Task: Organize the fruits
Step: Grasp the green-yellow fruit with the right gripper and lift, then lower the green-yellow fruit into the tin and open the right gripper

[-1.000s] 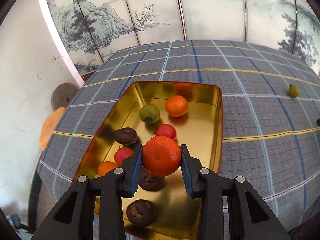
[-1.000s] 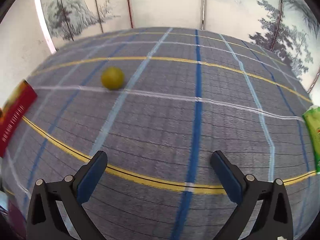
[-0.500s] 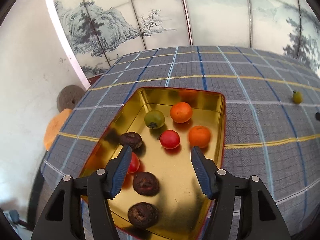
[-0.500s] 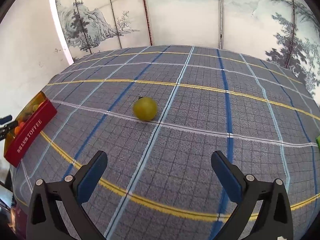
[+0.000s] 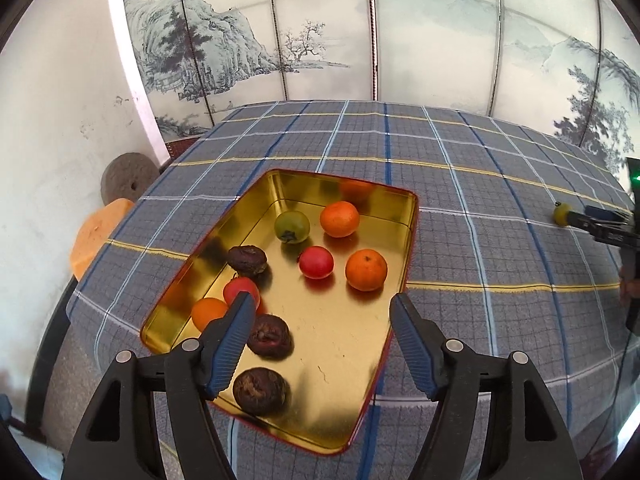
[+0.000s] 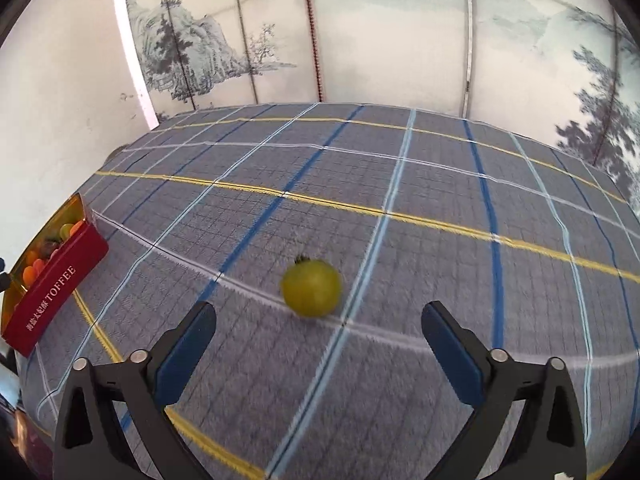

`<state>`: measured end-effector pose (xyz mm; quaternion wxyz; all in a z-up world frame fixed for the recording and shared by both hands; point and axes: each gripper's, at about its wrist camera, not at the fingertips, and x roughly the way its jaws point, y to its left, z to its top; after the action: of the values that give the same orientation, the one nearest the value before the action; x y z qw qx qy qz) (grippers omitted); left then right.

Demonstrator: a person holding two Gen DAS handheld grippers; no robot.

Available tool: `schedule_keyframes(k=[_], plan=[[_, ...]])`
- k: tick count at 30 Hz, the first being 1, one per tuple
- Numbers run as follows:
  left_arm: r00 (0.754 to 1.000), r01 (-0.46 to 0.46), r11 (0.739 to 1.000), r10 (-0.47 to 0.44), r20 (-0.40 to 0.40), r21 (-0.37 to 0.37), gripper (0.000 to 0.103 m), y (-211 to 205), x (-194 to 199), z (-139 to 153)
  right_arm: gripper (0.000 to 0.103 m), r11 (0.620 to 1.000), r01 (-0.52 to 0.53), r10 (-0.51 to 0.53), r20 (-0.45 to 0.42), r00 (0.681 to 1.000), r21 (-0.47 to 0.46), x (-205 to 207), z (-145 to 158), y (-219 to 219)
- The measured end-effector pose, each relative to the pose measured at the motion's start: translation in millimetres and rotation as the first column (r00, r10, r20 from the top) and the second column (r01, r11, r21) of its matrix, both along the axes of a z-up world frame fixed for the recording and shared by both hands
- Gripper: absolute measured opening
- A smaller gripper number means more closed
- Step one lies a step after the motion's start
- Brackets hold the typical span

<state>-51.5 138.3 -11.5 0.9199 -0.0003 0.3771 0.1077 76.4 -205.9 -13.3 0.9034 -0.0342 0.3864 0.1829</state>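
Observation:
A gold-lined red tin on the checked cloth holds several fruits: oranges such as the one at the right, red tomatoes, a green one and dark wrinkled fruits. My left gripper is open and empty, held above the tin's near half. In the right wrist view a yellow-green tomato lies alone on the cloth, just ahead of my open, empty right gripper. The tin shows there at the far left. The right gripper also shows at the right edge of the left wrist view.
The table is covered by a grey-blue checked cloth. A painted folding screen stands behind it. An orange stool and a round stone disc sit off the table's left edge.
My left gripper opened and let the orange go into the tin, then drew back and up. My right gripper moved toward the yellow-green tomato, which now lies close ahead of its fingers.

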Motion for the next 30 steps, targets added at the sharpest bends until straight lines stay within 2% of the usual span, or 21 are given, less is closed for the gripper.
schedule_keyframes(k=[4, 6, 8, 9, 10, 13, 14, 16, 18, 21, 24, 26, 30], plan=[[1.000, -0.016, 1.000, 0.016, 0.001, -0.020, 0.072, 5, -5, 3, 0.084, 0.999, -0.028, 0.027, -0.027, 0.999, -0.036, 15, -9, 9], [1.000, -0.031, 0.999, 0.031, 0.001, -0.021, 0.072, 8, -8, 4, 0.074, 0.998, -0.040, 0.038, -0.044, 0.998, -0.044, 20, -13, 11], [0.999, -0.047, 0.998, 0.047, 0.001, -0.032, 0.072, 13, -12, 5, 0.043, 0.998, -0.049, 0.045, -0.078, 0.996, -0.050, 26, -18, 11], [0.998, -0.057, 0.997, 0.057, 0.003, -0.043, 0.072, 17, -15, 6, 0.041, 0.998, -0.048, 0.044, -0.083, 0.996, -0.044, 27, -18, 10], [0.998, -0.064, 0.997, 0.064, 0.005, -0.051, 0.073, 19, -17, 6, 0.033, 0.998, -0.044, 0.041, -0.097, 0.994, -0.034, 27, -17, 8], [0.996, -0.087, 0.993, 0.088, 0.013, -0.074, 0.073, 28, -27, 6, 0.033, 0.999, -0.035, 0.034, -0.112, 0.993, -0.008, 19, -9, 9], [0.995, -0.093, 0.993, 0.095, 0.016, -0.078, 0.073, 31, -31, 6, 0.033, 0.998, -0.052, 0.055, -0.101, 0.993, 0.034, 10, -1, 12], [0.994, -0.105, 0.991, 0.106, 0.018, -0.078, 0.073, 35, -36, 5, 0.033, 0.987, -0.116, 0.123, -0.062, 0.990, 0.107, -9, 19, 26], [0.993, -0.115, 0.990, 0.118, 0.025, -0.078, 0.073, 38, -42, 5, 0.033, 0.974, -0.185, 0.190, -0.023, 0.982, 0.129, -29, 40, 53], [0.991, -0.122, 0.990, 0.125, 0.043, -0.068, 0.073, 41, -48, 8, 0.033, 0.927, -0.314, 0.317, 0.015, 0.948, 0.206, -54, 66, 104], [0.988, -0.133, 0.991, 0.136, 0.077, -0.032, 0.075, 42, -56, 15, 0.033, 0.875, -0.410, 0.418, 0.026, 0.908, 0.259, -70, 78, 151], [0.985, -0.144, 0.990, 0.144, 0.096, -0.005, 0.084, 43, -61, 19, 0.033, 0.843, -0.458, 0.471, 0.024, 0.882, 0.283, -76, 80, 182], [0.976, -0.168, 0.985, 0.159, 0.151, 0.045, 0.091, 46, -72, 29, 0.033, 0.812, -0.507, 0.531, -0.005, 0.847, 0.288, -85, 71, 234]])
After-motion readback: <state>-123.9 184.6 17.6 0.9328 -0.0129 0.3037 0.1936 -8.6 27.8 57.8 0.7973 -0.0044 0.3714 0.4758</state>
